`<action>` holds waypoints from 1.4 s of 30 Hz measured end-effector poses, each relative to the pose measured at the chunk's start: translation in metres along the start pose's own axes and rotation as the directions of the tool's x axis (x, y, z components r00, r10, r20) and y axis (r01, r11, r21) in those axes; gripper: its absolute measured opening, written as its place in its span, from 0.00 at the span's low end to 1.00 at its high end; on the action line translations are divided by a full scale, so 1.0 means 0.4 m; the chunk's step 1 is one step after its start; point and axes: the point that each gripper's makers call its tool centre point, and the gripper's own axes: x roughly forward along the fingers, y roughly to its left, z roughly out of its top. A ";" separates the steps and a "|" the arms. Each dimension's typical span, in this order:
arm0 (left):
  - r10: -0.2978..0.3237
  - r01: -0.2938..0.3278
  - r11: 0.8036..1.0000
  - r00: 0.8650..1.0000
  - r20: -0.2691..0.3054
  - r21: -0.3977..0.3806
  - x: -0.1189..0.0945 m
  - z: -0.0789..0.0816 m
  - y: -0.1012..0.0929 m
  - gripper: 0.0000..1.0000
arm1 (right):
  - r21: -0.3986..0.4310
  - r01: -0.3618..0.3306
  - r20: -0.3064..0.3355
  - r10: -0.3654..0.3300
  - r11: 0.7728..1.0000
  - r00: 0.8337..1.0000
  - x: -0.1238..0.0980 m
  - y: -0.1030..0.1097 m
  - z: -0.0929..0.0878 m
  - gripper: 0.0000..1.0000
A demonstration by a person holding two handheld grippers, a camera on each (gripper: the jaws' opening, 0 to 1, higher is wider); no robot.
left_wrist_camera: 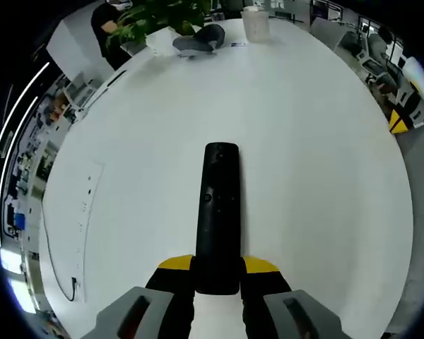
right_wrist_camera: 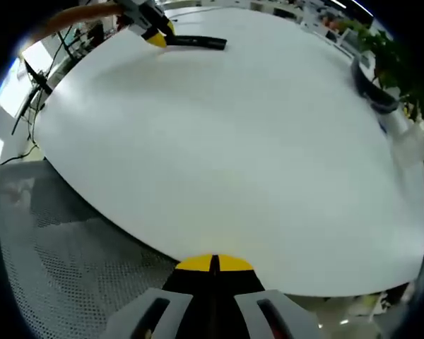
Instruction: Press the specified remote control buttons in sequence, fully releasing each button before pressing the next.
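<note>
Left claw (left_wrist_camera: 218,272) pinches near end of remote (left_wrist_camera: 219,212) on white surface (left_wrist_camera: 325,176). Right claw (right_wrist_camera: 213,265) pressed together, hovering at surface edge. Next: right tip descends onto first button.

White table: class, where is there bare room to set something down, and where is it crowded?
The white table is bare on both sides of the black remote control held by the left hand-held gripper, and between the remote and the far edge. The far edge is crowded: potted plant, grey object, white cylinder.
</note>
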 end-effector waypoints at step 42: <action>-0.062 0.061 0.997 0.998 -0.030 -0.043 0.026 -0.012 0.048 0.24 | 0.062 0.217 0.769 -0.186 0.974 0.612 -0.293 -0.061 0.248 0.45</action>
